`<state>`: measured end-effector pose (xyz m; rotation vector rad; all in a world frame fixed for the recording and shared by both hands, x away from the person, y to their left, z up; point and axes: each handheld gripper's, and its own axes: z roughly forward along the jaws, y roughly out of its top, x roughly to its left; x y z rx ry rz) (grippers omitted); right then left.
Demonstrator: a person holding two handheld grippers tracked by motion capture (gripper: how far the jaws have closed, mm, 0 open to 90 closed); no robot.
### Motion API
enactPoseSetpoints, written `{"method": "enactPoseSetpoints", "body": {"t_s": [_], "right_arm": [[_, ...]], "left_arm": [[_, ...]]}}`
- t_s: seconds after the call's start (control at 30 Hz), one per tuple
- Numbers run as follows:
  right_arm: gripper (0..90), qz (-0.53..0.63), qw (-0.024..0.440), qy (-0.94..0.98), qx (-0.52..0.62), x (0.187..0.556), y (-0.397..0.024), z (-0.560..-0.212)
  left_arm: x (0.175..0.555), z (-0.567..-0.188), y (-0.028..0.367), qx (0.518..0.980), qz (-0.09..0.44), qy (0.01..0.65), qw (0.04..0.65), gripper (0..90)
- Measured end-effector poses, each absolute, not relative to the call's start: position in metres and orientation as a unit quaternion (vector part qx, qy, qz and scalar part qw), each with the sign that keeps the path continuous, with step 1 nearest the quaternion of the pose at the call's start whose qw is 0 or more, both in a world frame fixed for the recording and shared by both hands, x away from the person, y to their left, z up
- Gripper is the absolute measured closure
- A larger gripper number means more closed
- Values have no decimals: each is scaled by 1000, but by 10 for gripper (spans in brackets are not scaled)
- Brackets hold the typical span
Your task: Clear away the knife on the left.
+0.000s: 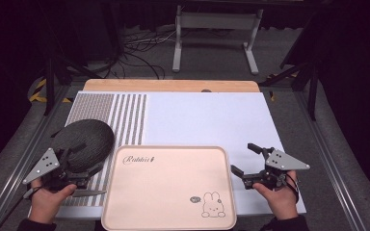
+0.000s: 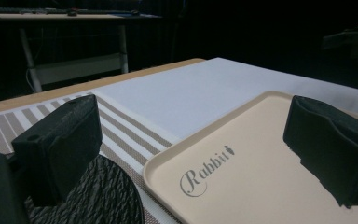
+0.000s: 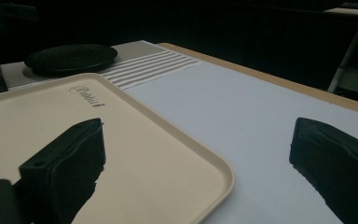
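The woven mat point(image 1: 84, 143) lies just ahead of the left hand-held gripper point(image 1: 79, 175), nearer than the right hand-held gripper point(image 1: 244, 161); both gape, empty.

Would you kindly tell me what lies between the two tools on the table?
The cream tray lies between the left tool and the right tool, seen best in the high view; nothing sits on it.

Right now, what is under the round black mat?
The round black mat lies on the striped end of the white cloth, beside the pink tray. Whatever sits directly beneath the mat is covered, so I cannot tell.
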<state>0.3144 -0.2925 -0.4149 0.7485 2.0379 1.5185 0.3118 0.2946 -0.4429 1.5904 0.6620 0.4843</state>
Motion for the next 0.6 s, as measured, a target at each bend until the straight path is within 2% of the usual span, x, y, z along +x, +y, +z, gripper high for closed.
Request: {"method": "enactPoseSetpoints", "body": {"t_s": [0.07,0.6], "right_arm": [[40,556,241,747,274,314,-292,-415],[41,556,234,749,274,315,-290,-417]], "left_arm": [[312,-440,293,702,204,289,618,83],[316,-429,293,731,208,271,590,85]]}}
